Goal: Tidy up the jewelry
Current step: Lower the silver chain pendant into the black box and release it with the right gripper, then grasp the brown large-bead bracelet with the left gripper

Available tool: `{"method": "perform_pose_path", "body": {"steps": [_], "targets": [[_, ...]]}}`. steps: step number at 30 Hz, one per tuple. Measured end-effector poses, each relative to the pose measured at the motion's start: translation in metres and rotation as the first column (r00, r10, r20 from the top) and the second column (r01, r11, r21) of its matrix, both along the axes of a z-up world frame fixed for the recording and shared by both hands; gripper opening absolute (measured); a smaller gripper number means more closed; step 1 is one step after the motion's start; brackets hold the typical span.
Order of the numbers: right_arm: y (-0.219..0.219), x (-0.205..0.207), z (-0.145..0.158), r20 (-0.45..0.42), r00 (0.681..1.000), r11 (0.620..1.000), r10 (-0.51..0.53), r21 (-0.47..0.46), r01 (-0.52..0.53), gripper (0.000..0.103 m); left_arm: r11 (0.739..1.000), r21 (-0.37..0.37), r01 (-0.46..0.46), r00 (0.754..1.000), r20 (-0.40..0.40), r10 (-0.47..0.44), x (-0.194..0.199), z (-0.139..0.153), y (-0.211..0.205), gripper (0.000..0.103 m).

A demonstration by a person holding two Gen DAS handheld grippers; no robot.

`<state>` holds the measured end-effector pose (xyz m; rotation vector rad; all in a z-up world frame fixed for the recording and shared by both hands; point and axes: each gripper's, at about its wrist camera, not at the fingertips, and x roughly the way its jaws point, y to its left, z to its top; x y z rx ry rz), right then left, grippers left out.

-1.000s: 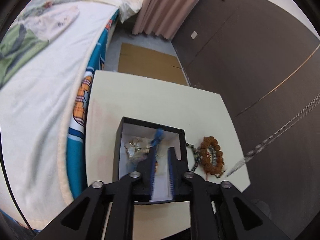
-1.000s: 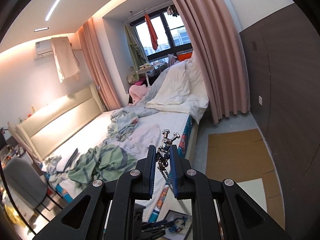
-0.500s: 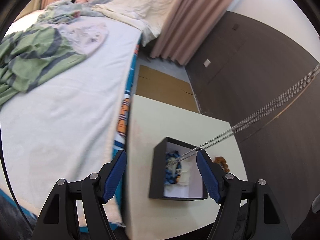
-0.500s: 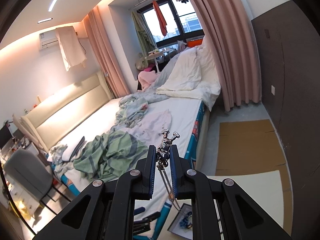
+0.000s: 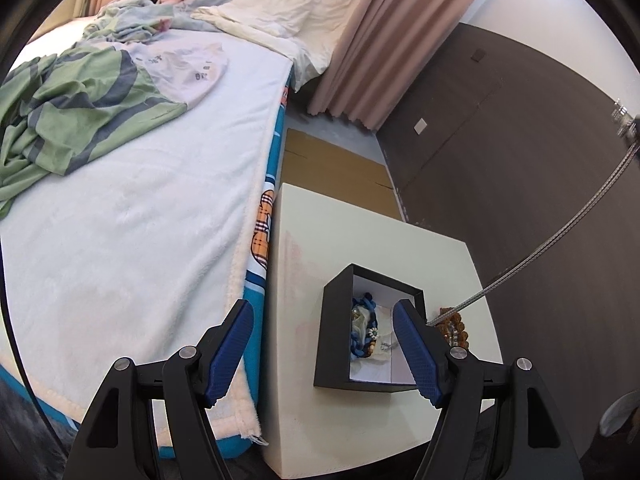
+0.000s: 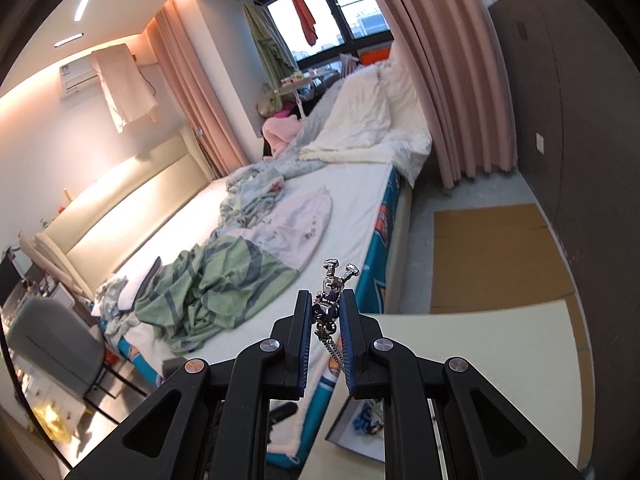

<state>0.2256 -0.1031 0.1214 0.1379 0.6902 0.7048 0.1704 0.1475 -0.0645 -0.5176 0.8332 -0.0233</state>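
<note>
Since one second earlier, the left gripper [image 5: 322, 334] had risen clear of the black box [image 5: 338, 292], and its jaws, then nearly closed inside the box, stood wide open and empty above the table [image 5: 448, 260]. The right gripper [image 6: 325, 320] remained raised well above the table, its jaws closed on the small metal figure charm [image 6: 332, 286] at one end of the silver chain [image 5: 560, 236]. In the left wrist view the chain ran taut and diagonal from the upper right edge down toward the near right side of the box; its lower end was hidden behind the left gripper's right finger, so contact with the box could not be confirmed. Progress was judged partial: a blue braided cord [image 5: 362, 330], pale bead pieces and a small metallic item lay inside the box, while the brown bead bracelet [image 5: 454, 326] rested on the table just beside the box, outside it. The chain and that bracelet appeared to be left to stow. The box was rectangular, with matte black walls and a white lining. The chain looked finely linked and flexible, the brown beads rough and knobbly, the table top smooth and cream. The finger pads [image 5: 230, 350] were blue and finely textured.
</note>
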Motion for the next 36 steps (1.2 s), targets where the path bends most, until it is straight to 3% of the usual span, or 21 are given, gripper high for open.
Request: {"method": "perform_pose_path", "body": {"steps": [13,14,17,18,25,27,29,36], "targets": [[-0.007,0.025,-0.108,-0.202,0.979,0.999,-0.017,-0.048,0.008,0.016,0.999,0.033,-0.003,1.000,-0.019,0.003,-0.005,0.000,-0.002,0.073],[-0.009,0.028,-0.112,-0.213,0.977,0.999,-0.018,-0.048,0.008,0.018,0.999,0.037,-0.003,1.000,-0.021,0.003,-0.005,0.000,-0.003,0.073],[-0.017,0.032,-0.118,-0.224,0.974,0.998,-0.041,-0.048,0.031,0.056,0.999,0.049,0.003,1.000,-0.027,-0.002,-0.005,0.001,-0.007,0.073],[-0.020,0.032,-0.118,-0.211,0.976,0.998,-0.052,-0.044,0.044,0.060,0.999,0.054,0.007,1.000,-0.030,-0.006,-0.004,0.001,-0.009,0.073],[-0.073,0.029,-0.117,-0.223,0.968,0.992,-0.118,0.013,0.124,0.062,0.994,0.089,0.059,0.998,-0.028,-0.057,0.005,0.010,-0.035,0.073],[-0.092,0.028,-0.118,-0.228,0.962,0.987,-0.150,0.023,0.160,0.074,0.992,0.102,0.078,0.997,-0.028,-0.076,0.010,0.012,-0.045,0.074],[-0.111,0.025,-0.118,-0.230,0.956,0.981,-0.180,0.033,0.193,0.079,0.989,0.111,0.099,0.995,-0.029,-0.097,0.015,0.014,-0.058,0.074],[-0.164,0.024,-0.134,-0.301,0.915,0.957,-0.269,0.020,0.289,0.079,0.972,0.147,0.183,0.983,-0.055,-0.176,0.035,0.014,-0.106,0.074]]}}
